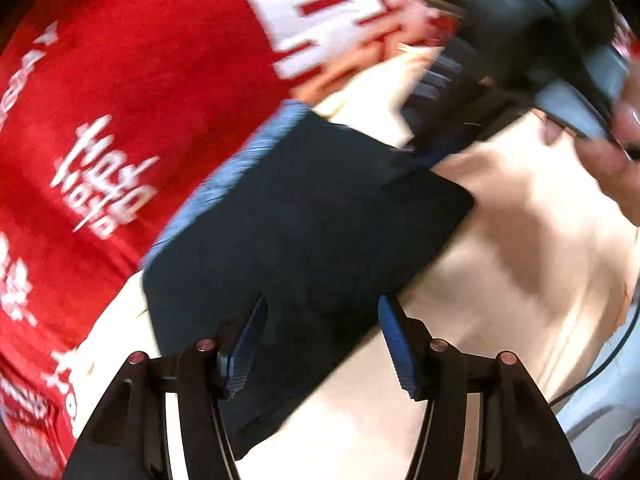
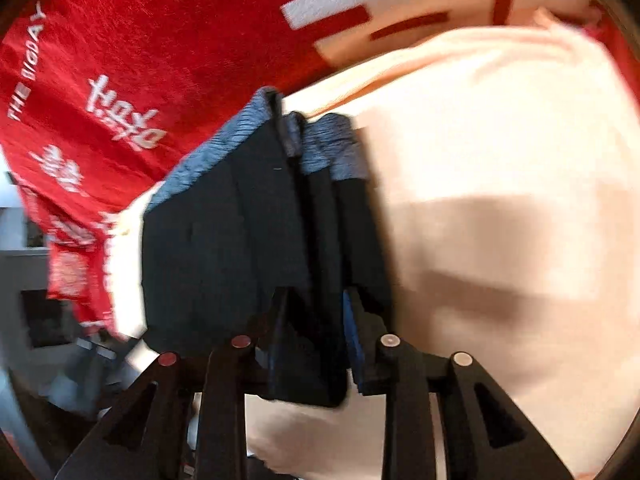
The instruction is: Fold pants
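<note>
A red printed cloth (image 1: pixel 120 100) and cream sheet (image 1: pixel 520 240) cover the worktop, the folded dark pants (image 1: pixel 304 220) lying on both. Left hand-held gripper (image 1: pixel 320 344) hangs released above them; right hand-held gripper (image 2: pixel 316 336) straddles a fold, grip uncertain

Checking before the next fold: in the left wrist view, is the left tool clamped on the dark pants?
No: the left tool stands open above the dark pants, with neither pad pressing the cloth.
</note>
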The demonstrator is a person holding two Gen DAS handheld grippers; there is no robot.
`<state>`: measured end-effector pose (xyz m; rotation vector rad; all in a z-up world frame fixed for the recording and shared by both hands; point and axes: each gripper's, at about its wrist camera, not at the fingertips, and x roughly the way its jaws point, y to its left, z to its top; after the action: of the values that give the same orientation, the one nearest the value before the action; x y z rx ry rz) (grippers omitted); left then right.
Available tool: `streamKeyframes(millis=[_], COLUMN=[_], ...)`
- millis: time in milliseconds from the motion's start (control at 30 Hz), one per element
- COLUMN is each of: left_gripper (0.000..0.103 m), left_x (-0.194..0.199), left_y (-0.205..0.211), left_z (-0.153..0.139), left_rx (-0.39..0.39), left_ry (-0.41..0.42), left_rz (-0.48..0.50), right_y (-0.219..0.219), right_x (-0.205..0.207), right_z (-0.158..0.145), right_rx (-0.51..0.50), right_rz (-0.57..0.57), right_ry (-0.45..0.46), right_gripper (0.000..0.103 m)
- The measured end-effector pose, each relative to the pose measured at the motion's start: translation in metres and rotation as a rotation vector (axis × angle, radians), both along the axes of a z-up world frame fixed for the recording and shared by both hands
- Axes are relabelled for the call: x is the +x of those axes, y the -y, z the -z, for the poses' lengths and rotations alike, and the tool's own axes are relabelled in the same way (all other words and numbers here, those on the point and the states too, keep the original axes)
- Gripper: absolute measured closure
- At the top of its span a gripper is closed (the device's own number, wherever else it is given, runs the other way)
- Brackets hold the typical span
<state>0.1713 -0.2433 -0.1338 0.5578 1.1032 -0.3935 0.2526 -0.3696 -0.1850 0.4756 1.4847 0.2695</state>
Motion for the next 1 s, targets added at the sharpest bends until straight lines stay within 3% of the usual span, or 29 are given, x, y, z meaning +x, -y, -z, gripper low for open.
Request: streamKeyframes(millis=[67, 133, 233, 300, 367, 433, 567, 633, 700, 767, 867, 1000], left_gripper=[0.012, 0.012, 0.012, 0.012, 0.012, 0.012, 0.012, 0.007, 0.003, 0.003, 0.003, 0.003], left_x=[0.014, 0.025, 0.052, 0.064, 0.068, 0.072, 0.066, 0.064, 0.066, 0.065, 0.064, 0.065], left_y=[-0.023, -0.042, -0.069, -0.079, -0.082, -0.083, -0.079, -0.078, -0.080, -0.082, -0.081, -0.081], left_z=[-0.010, -0.017, -0.007, 0.004, 0.012, 0.025, 0.049, 0.053, 0.058, 0.060, 0.062, 0.064], left_rx=[-0.013, -0.041, -0.029, -0.044, -0.070, -0.071, -0.037, -0.030, -0.031, -0.041, -0.036, -0.034], left_ry=[0.031, 0.043, -0.012, -0.076, -0.120, -0.161, -0.193, -0.184, -0.207, -0.215, -0.209, -0.211], left_rz=[-0.089, -0.169, -0.271, -0.331, -0.372, -0.402, -0.435, -0.441, -0.453, -0.459, -0.444, -0.455], right_y=[0.006, 0.009, 0.008, 0.005, -0.009, -0.021, -0.045, -0.051, -0.037, -0.025, -0.016, -0.026], right_x=[-0.008, -0.016, -0.025, -0.028, -0.028, -0.025, -0.019, -0.021, -0.027, -0.030, -0.035, -0.034], right_z=[-0.004, -0.012, -0.033, -0.046, -0.057, -0.061, -0.040, -0.009, 0.010, 0.015, 0.023, 0.017], right_rx=[-0.076, -0.159, -0.257, -0.249, -0.234, -0.216, -0.234, -0.286, -0.231, -0.192, -0.128, -0.195], right_rz=[0.013, 0.051, 0.090, 0.096, 0.078, 0.049, -0.022, -0.063, 0.022, 0.080, 0.142, 0.095], right_ry=[0.001, 0.015, 0.073, 0.121, 0.166, 0.193, 0.167, 0.085, 0.050, 0.036, 0.001, 0.036], right_gripper=[0.060, 0.060, 0.060, 0.059, 0.045, 0.043, 0.042, 0.042, 0.036, 0.023, 0.023, 0.022])
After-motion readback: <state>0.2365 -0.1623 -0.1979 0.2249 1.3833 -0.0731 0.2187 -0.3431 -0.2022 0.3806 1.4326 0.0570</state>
